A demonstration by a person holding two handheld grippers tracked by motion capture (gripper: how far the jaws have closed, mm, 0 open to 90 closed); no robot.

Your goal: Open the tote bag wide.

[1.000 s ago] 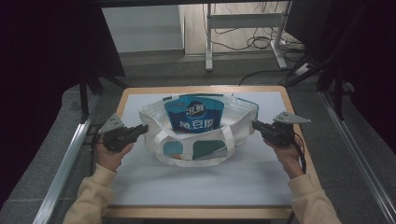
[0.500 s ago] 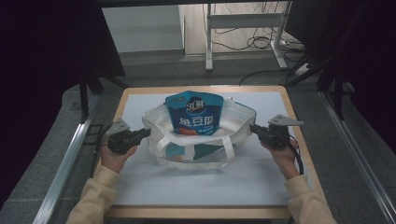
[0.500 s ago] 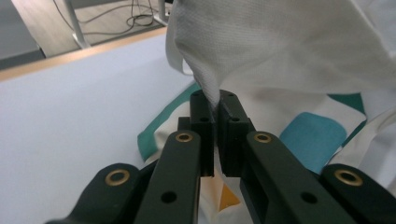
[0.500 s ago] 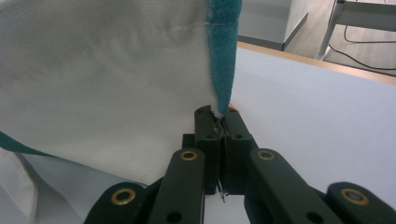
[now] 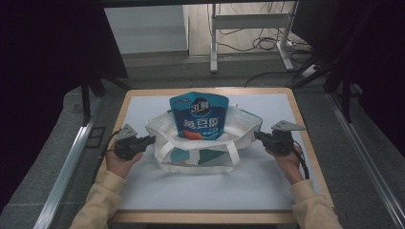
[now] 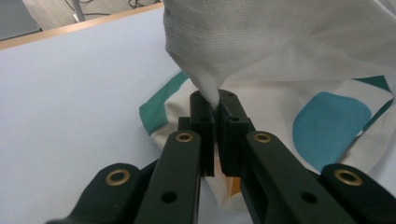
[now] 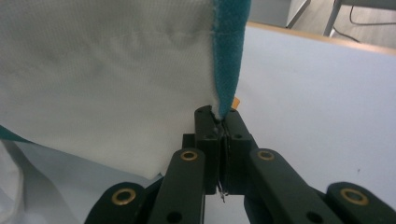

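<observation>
**White fabric pinched at both ends of the tote**

Black jaws of the left gripper (image 6: 215, 105) were closed tight on a gathered fold of the white tote bag (image 6: 299, 42), the cloth rising out of the pinch toward 12 o'clock. In the high view this left gripper (image 5: 149, 140) sat at the bag's 9 o'clock edge, held in the left hand (image 5: 120, 161). The right gripper (image 7: 220, 115) was likewise clamped shut, its jaws meeting on the bag's teal-trimmed edge (image 7: 229, 51), with white weave spreading away toward 10 o'clock. From above, the right gripper (image 5: 260, 137) met the bag at its 3 o'clock side, backed by the right hand (image 5: 286, 160).

Between the two, the tote bag (image 5: 200, 143) lay near the middle of the table (image 5: 143, 200), its mouth spread wide and its handles (image 5: 232, 153) draped toward 6 o'clock. A blue pouch (image 5: 200, 117) stood upright inside the opening, its top toward 12 o'clock. Teal patches (image 6: 329, 119) marked the bag's lower panel.
</observation>
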